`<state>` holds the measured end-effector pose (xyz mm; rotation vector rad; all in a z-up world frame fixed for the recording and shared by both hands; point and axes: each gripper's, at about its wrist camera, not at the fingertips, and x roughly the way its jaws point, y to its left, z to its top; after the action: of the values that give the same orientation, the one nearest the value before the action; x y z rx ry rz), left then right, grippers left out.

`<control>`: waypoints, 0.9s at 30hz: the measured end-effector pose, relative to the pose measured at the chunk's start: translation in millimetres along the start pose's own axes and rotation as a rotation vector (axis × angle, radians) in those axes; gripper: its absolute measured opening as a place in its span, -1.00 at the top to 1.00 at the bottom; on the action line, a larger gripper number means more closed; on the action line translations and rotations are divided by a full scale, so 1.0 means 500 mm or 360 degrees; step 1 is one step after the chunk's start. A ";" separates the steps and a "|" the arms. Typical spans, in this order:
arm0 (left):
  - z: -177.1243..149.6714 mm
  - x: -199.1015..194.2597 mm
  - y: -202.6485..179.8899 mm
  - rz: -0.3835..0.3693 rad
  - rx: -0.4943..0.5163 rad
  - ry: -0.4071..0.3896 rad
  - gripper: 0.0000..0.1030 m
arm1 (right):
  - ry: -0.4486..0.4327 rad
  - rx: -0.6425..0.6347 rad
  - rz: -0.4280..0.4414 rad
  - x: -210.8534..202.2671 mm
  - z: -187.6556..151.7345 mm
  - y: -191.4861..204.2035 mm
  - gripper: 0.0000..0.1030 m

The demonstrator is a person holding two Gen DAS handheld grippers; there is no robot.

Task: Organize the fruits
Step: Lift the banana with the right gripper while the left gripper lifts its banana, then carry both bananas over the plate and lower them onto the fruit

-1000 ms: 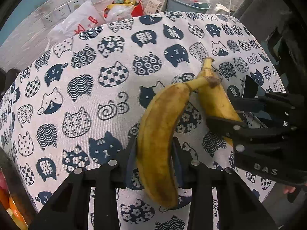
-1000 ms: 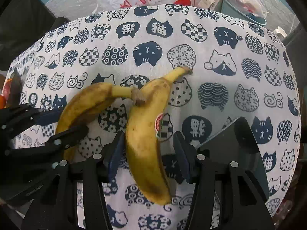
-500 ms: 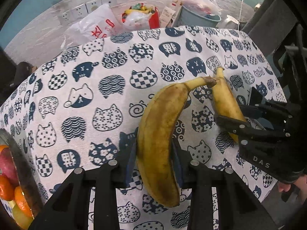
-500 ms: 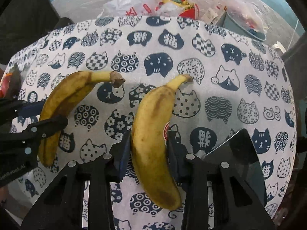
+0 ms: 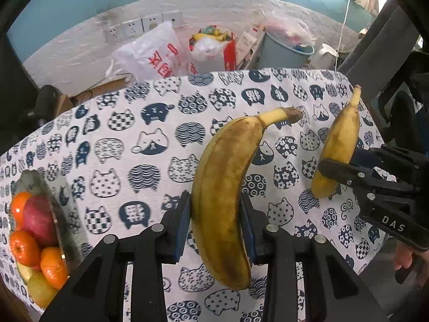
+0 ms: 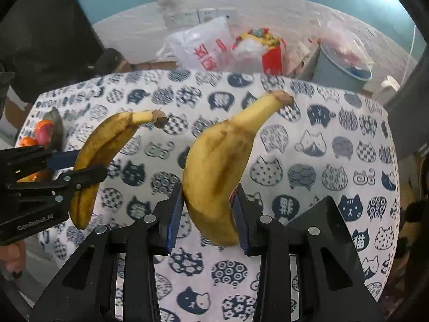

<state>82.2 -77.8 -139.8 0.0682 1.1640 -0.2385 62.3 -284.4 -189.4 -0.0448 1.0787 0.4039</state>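
My left gripper [image 5: 215, 212] is shut on a brown-speckled banana [image 5: 225, 187], held above the cat-print tablecloth [image 5: 128, 139] with its stem pointing up and right. My right gripper [image 6: 207, 208] is shut on a second, yellower banana [image 6: 217, 161] that carries a small sticker. Each gripper shows in the other's view: the right gripper [image 5: 337, 167] with its banana [image 5: 339, 145] at the right, the left gripper [image 6: 77, 169] with its banana [image 6: 102, 147] at the left. The two bananas hang apart.
A glass bowl [image 5: 60, 209] with oranges, a red apple and a pale fruit sits at the table's left edge. Beyond the far edge stand plastic bags [image 5: 152, 53], a red bag and a grey bin [image 5: 284, 51] against the wall. A hand [image 5: 405, 255] shows at the right.
Both bananas, joined at the stems on the cloth a second ago, have come apart and been lifted. The right gripper closed onto its banana. The fruit bowl came into view.
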 end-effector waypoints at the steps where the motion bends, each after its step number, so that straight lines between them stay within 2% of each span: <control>1: -0.001 -0.008 0.005 0.0003 -0.0007 -0.0011 0.31 | -0.0018 -0.0009 0.0007 -0.006 0.004 0.008 0.34; 12: -0.024 -0.099 0.084 0.0032 -0.0138 -0.0116 0.31 | -0.0134 -0.0121 0.0111 -0.050 0.049 0.102 0.34; 27: -0.087 -0.182 0.233 0.0120 -0.0358 -0.0186 0.31 | -0.0165 -0.0298 0.0318 -0.068 0.103 0.284 0.34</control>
<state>34.8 56.9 -81.7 -0.0986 1.0632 -0.0429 43.7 -151.2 -112.7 -0.0819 0.9436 0.6801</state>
